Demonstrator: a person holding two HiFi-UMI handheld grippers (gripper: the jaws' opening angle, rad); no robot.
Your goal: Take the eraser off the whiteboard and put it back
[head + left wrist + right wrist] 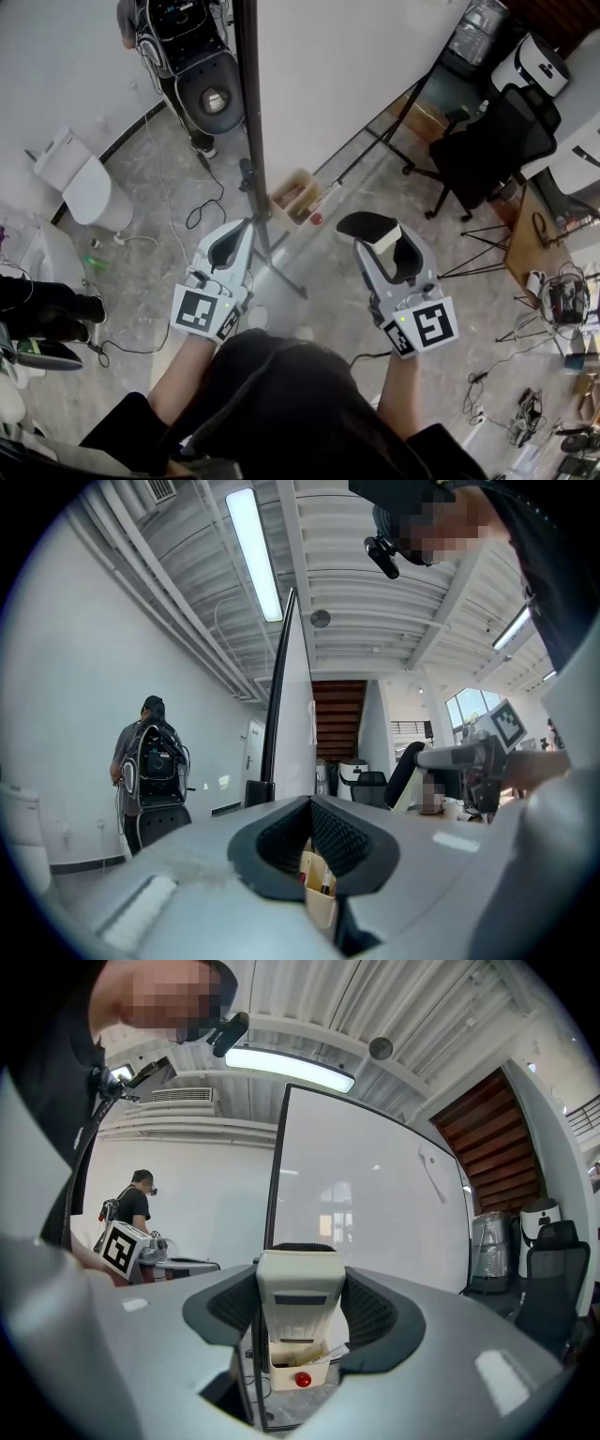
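My right gripper (pixel 375 231) is shut on the eraser (pixel 369 226), a cream block with a black felt face, and holds it level in front of the whiteboard (pixel 347 66). In the right gripper view the eraser (pixel 298 1299) fills the gap between the jaws of that gripper (pixel 300 1260), with the whiteboard (pixel 375 1194) straight behind it. A cream tray (pixel 298 1371) with a red knob hangs at the board's lower edge. My left gripper (pixel 236 231) is beside the board's black frame, its jaw tips touching and nothing in them. It (pixel 309 803) looks along the board's edge (pixel 298 714).
The board's stand legs (pixel 274 267) spread over the floor between my hands. A black office chair (pixel 492 141) is at the right. A person with a backpack rig (pixel 192 56) stands beyond the board, also seen at the left (pixel 150 761). Cables trail across the floor (pixel 202 211).
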